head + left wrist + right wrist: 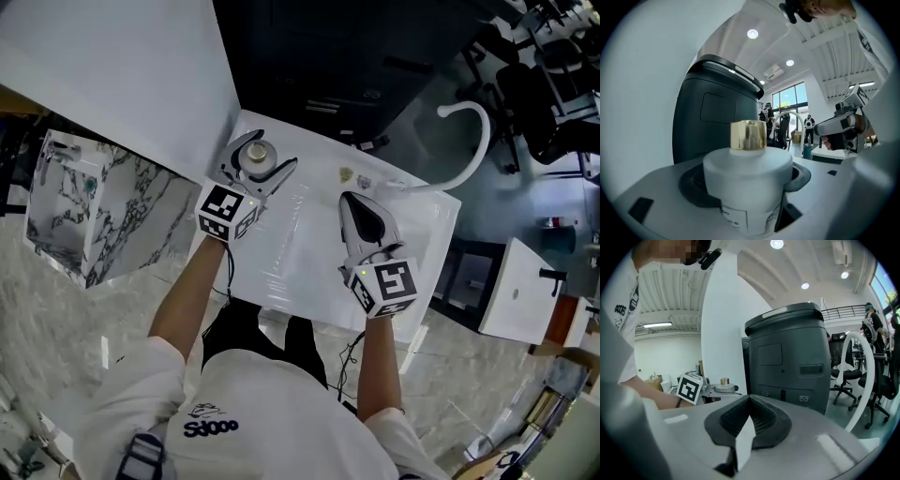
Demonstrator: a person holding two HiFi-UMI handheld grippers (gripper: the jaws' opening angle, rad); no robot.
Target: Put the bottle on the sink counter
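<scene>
Your left gripper is clenched on the white bottle, dark pads against both of its sides, gold cap upright. The bottle sits over the far left corner of the white sink counter; contact with the surface can't be read. Your right gripper hangs over the counter's middle, jaws closed together, nothing between them, well apart from the bottle.

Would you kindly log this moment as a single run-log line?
left gripper: shut on bottle | right gripper: shut, empty | bottle: at sink counter corner
</scene>
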